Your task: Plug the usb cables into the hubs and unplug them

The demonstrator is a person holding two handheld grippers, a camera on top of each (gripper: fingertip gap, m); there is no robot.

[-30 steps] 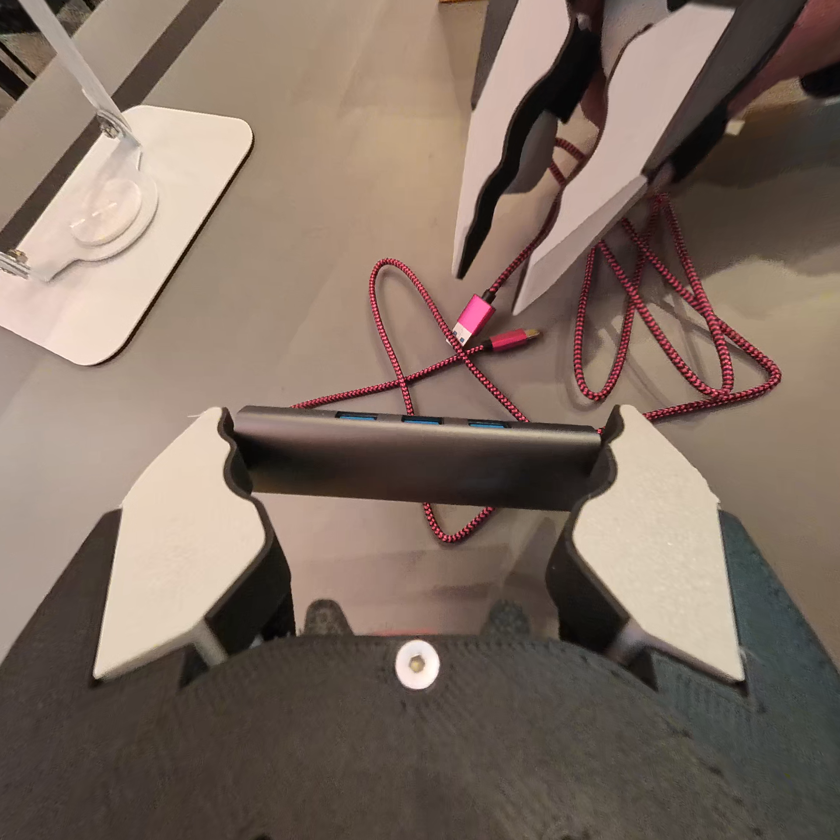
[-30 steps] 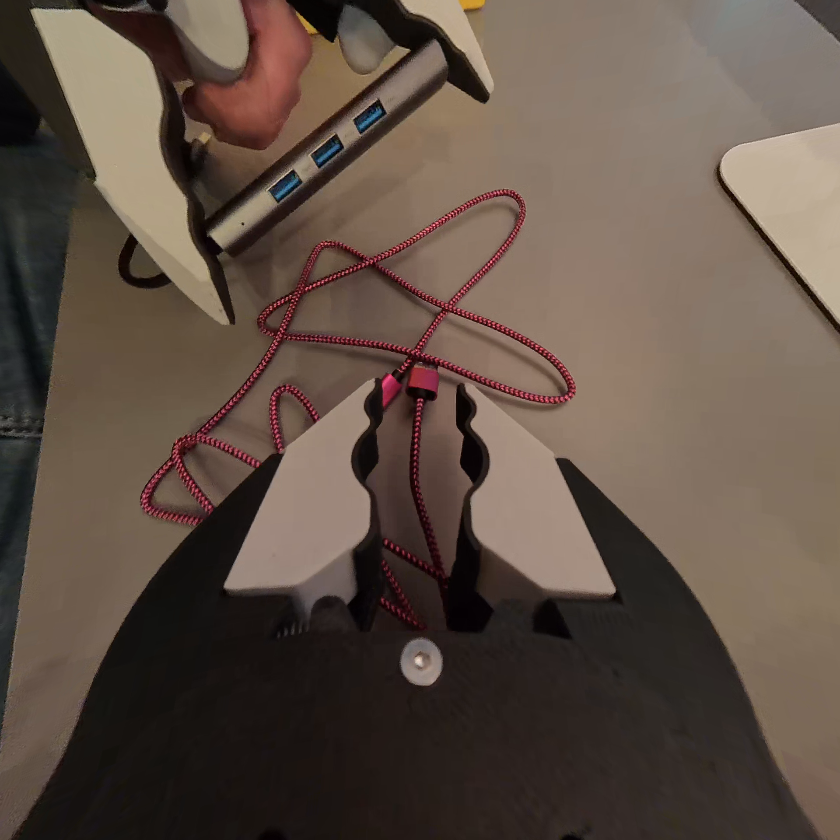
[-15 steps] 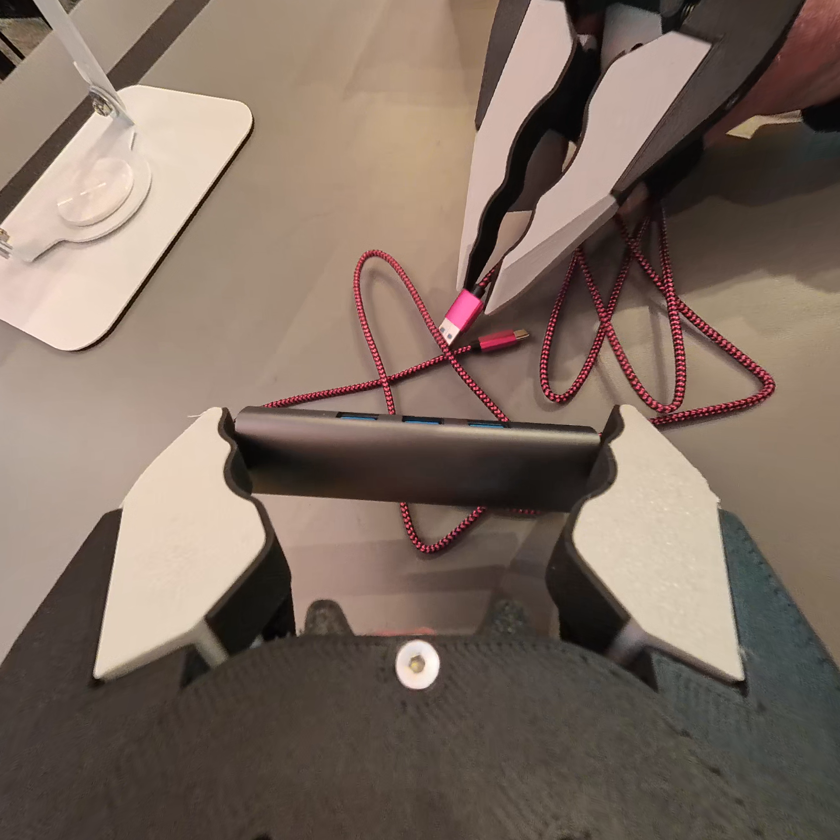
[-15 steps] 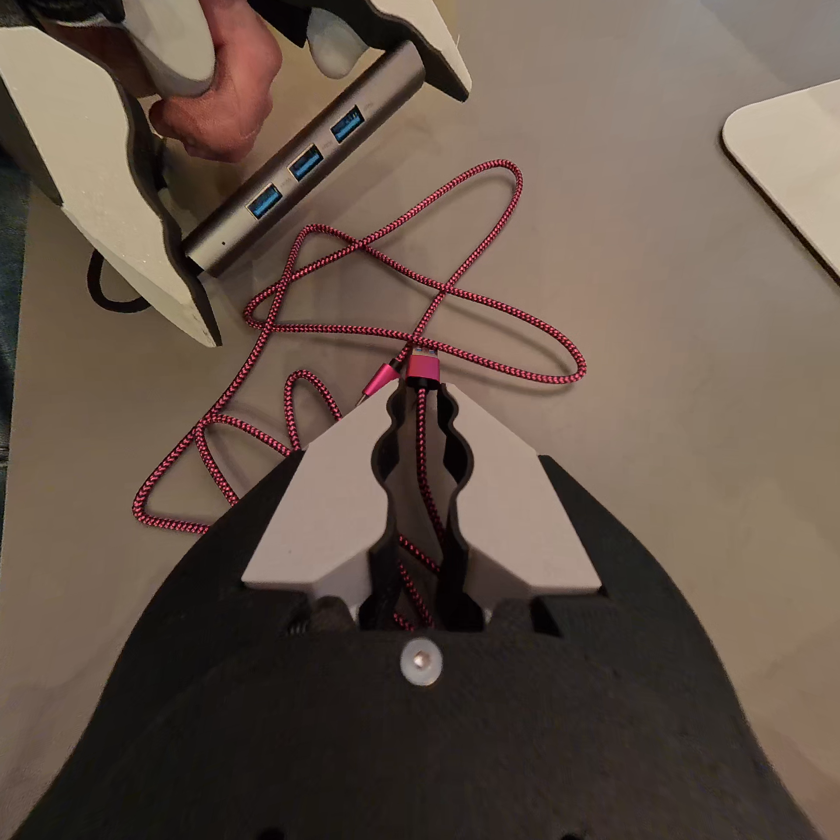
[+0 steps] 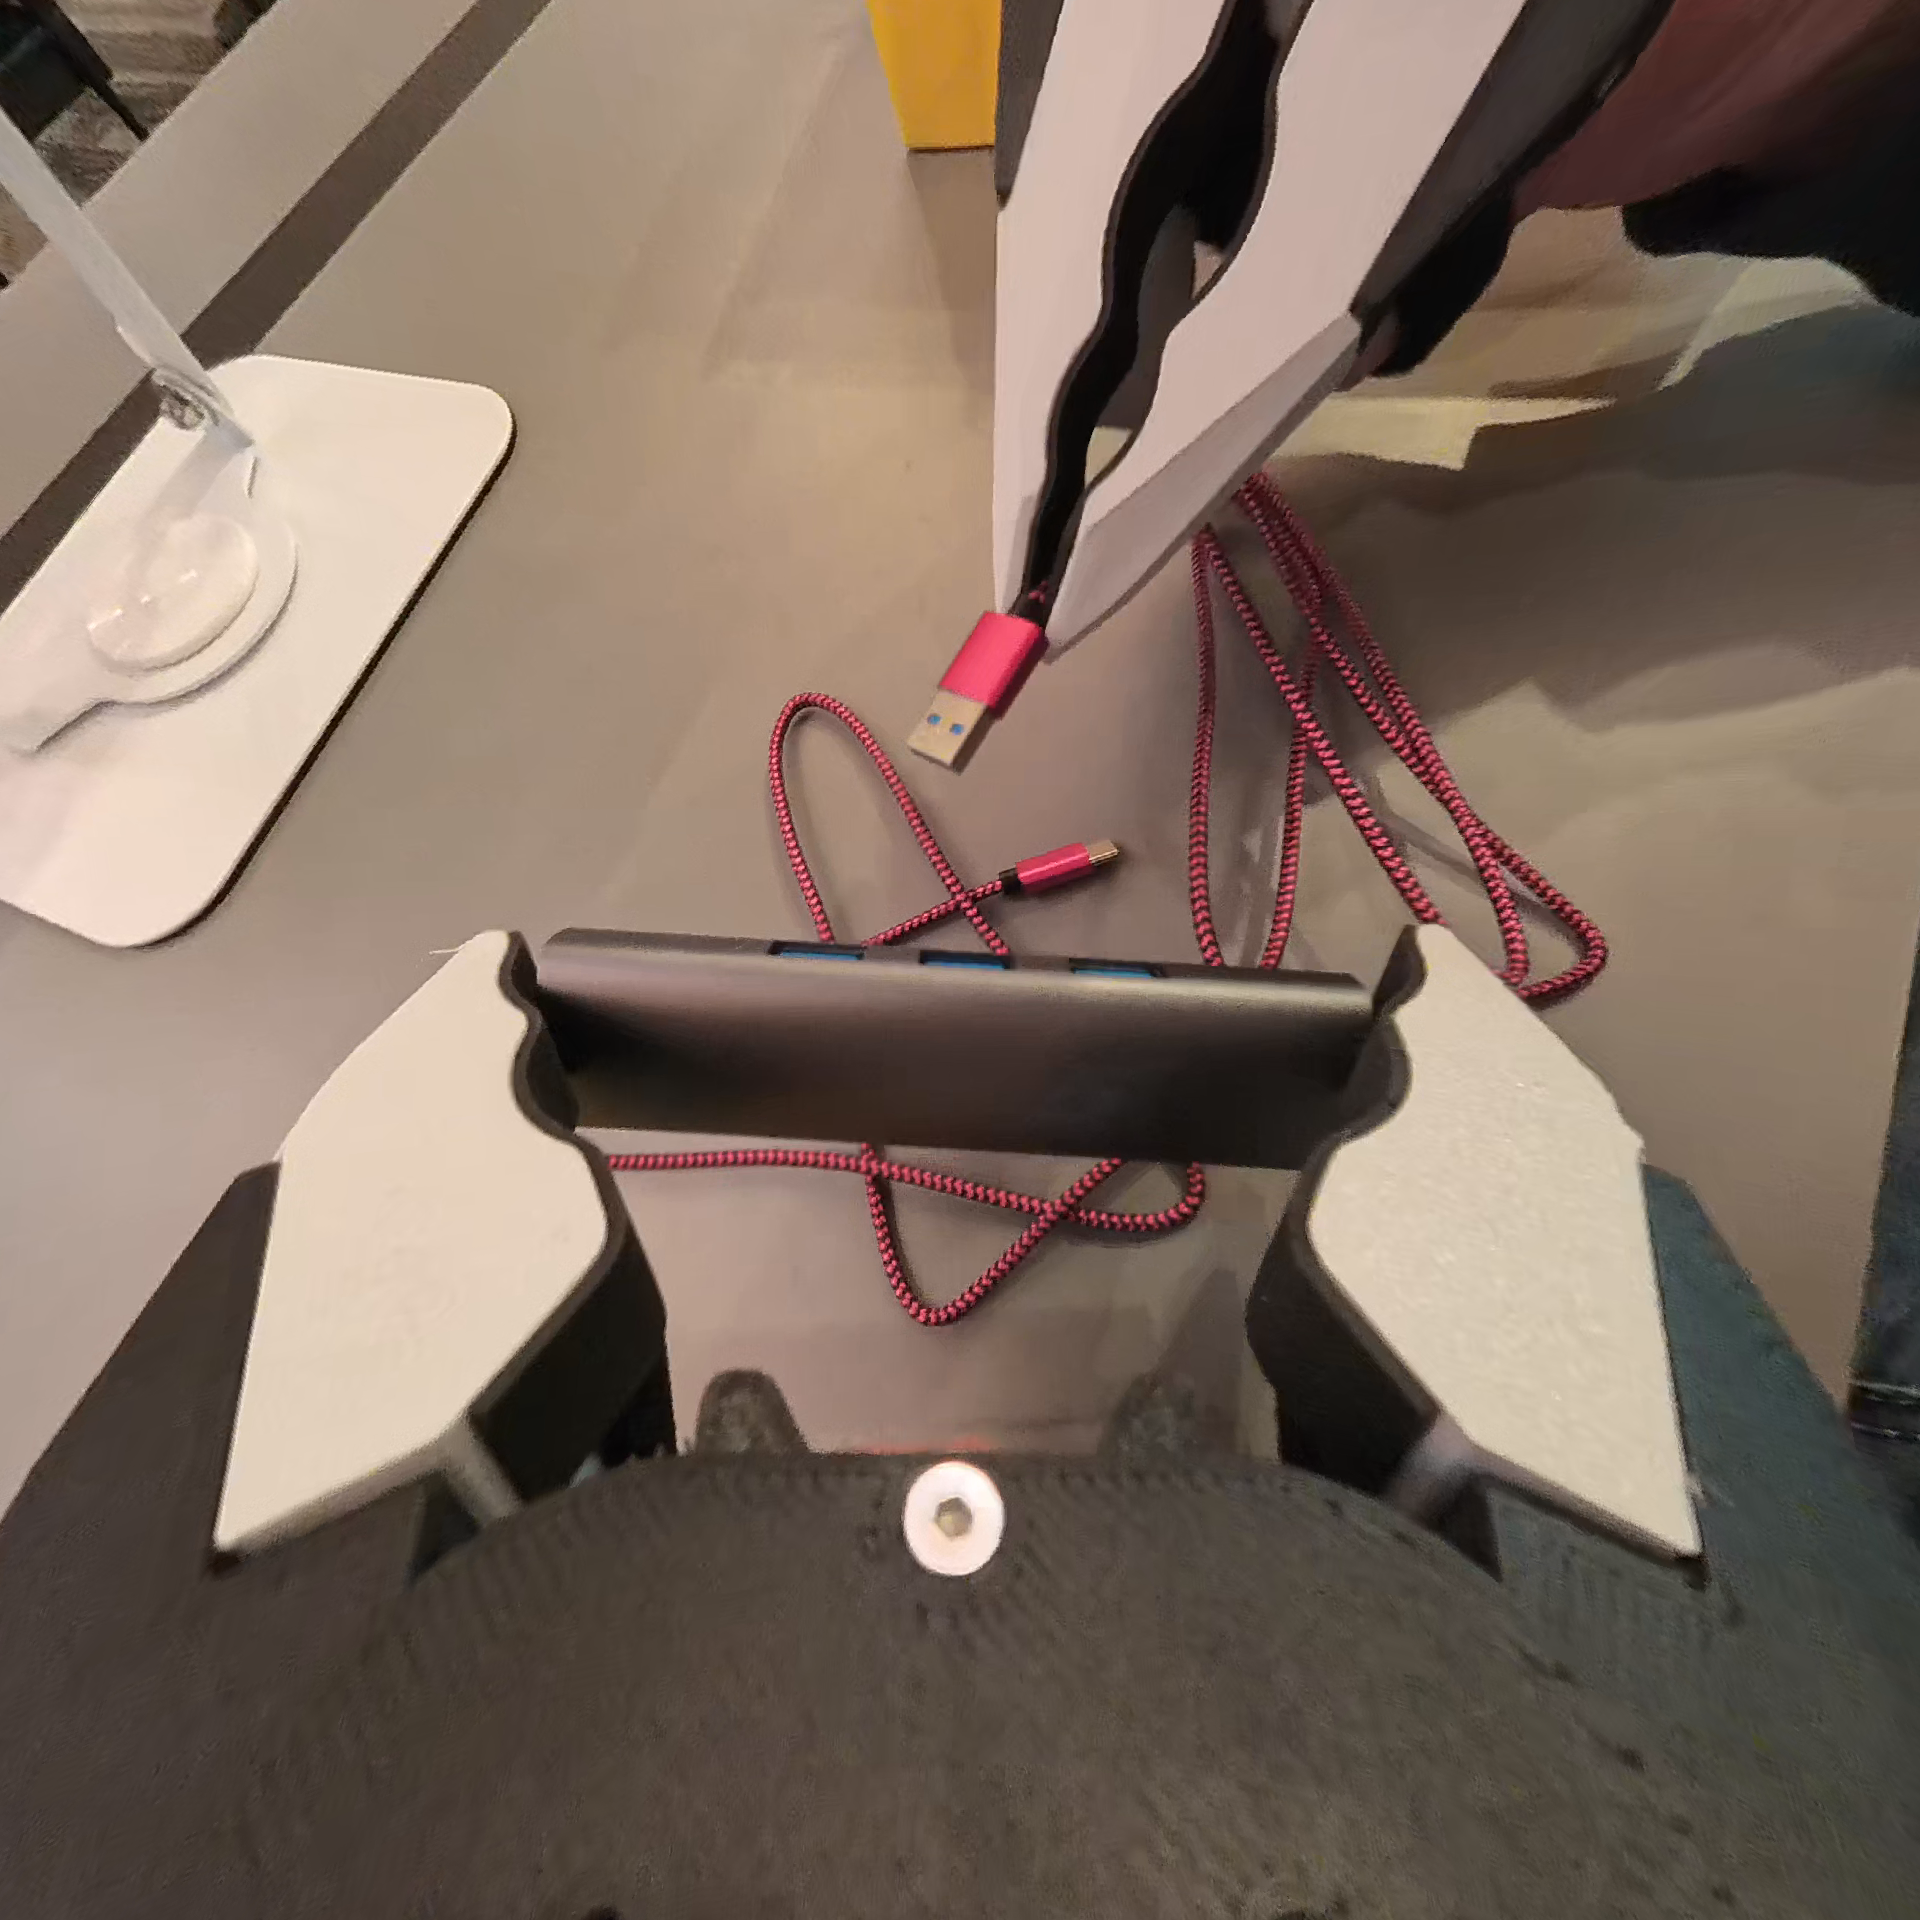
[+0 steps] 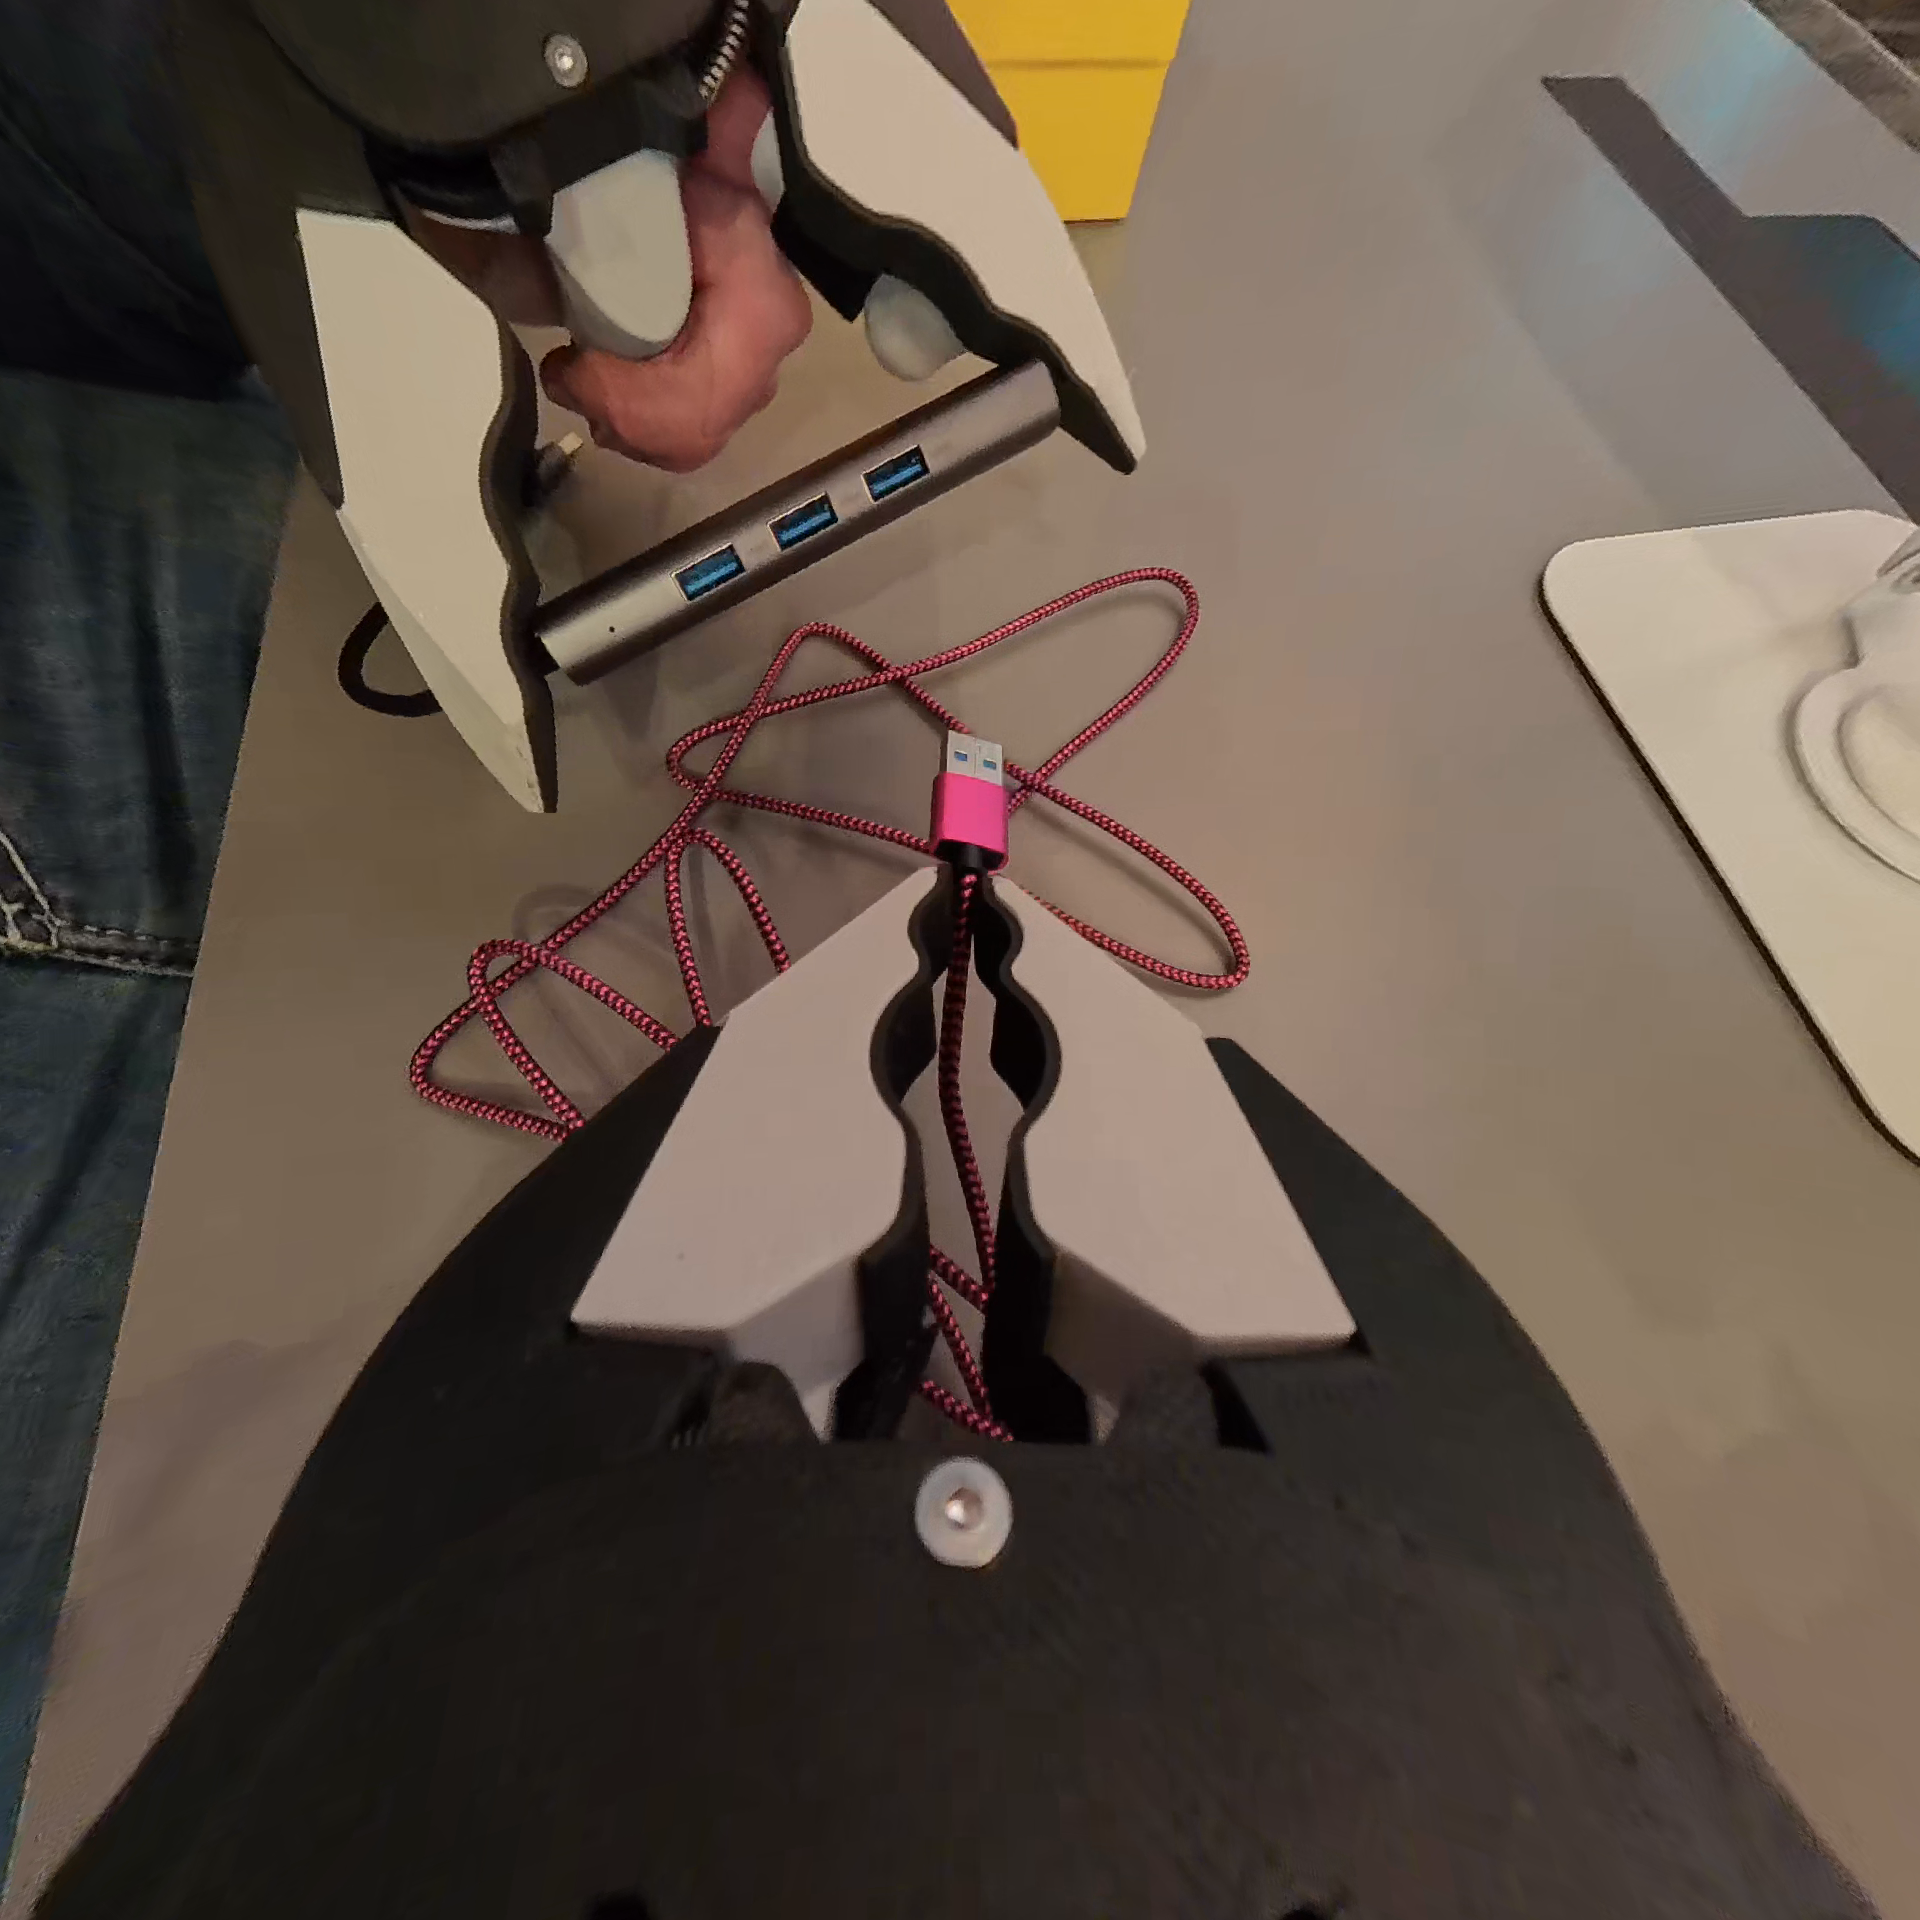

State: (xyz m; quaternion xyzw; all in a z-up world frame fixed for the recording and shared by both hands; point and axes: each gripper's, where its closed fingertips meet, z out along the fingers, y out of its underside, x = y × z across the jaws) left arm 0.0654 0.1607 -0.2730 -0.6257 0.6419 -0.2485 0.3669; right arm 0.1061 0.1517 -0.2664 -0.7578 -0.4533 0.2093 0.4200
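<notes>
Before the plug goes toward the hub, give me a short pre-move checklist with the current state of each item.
1. Hub held: ok, clamped end to end between the left gripper fingers.
2. Plug held: ok, right gripper is shut on the cable just behind it, plug clear of the table.
3. Ports free: ok, all three blue ports are empty.
4. Plug aimed at a port: not ok, it points past the hub's right end.
5. Plug face matches port: cannot tell.
6. Cable slack: ok, loose loops lie on the table; small plug rests free.
</notes>
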